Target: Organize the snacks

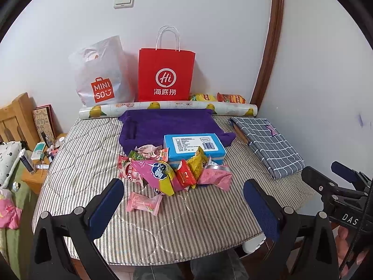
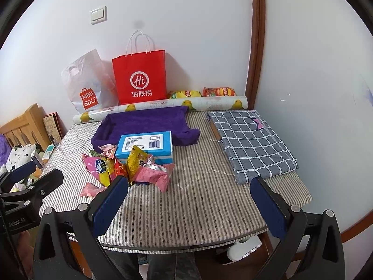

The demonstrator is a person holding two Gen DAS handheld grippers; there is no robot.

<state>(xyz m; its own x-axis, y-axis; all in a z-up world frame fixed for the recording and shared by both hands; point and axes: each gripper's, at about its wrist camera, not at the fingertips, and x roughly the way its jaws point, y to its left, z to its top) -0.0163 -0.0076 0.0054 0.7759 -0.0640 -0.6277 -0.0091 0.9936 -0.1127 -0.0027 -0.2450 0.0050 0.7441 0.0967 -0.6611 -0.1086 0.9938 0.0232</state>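
Striped tablecloth point(image 1: 98, 140) carries snack packets point(image 1: 172, 170) heaped before the blue box point(image 1: 193, 148); my left gripper point(image 1: 184, 200) and right gripper point(image 2: 190, 200) hover spread, empty.

"MINISO" on white plastic bag point(image 1: 100, 74), "Hi 海底捞" on red paper bag point(image 1: 166, 74), "DAS" on right gripper point(image 1: 335, 186).
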